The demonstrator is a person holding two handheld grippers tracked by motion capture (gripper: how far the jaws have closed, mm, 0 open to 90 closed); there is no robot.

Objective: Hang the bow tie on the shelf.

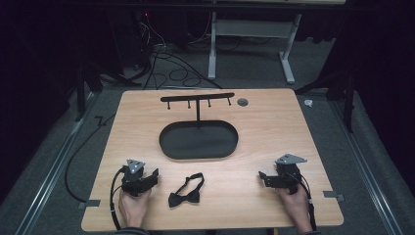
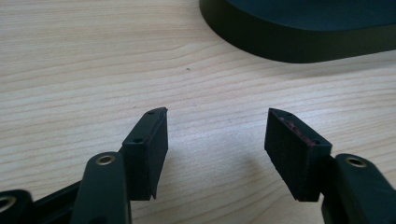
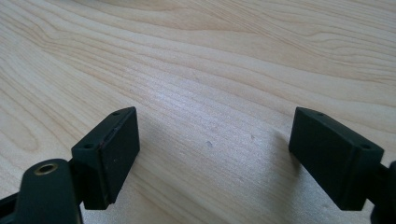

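So the room's pretty dark, grey carpet floor [image 1: 254, 68] with a tangle of cables [image 1: 171, 73] running across it behind the table, plus the white legs of another desk [image 1: 213, 49] further back. The main thing is a light wood table [image 1: 274, 127] with rounded corners, visible grain all over it.

Sitting at the far middle of the table is a black oval tray [image 1: 198, 140] with a thin post coming up from its back edge and a crossbar with little hooks [image 1: 197, 98] on top. Just to the right of that bar there's a small grey round grommet [image 1: 242, 102] set in the tabletop.

The left gripper [image 1: 152, 177] rests near the front left corner, held in a hand, jaws spread wide with just bare wood between them; in the left gripper view the tray's edge [image 2: 299, 46] shows up ahead. The right gripper [image 1: 264, 179] is over at the front right, also held, jaws wide apart over bare wood.

The bow tie [image 1: 186, 192] is black, lying flat near the front edge between the two grippers, closer to the left one, not touching either. Its strap loops out up and to the right.
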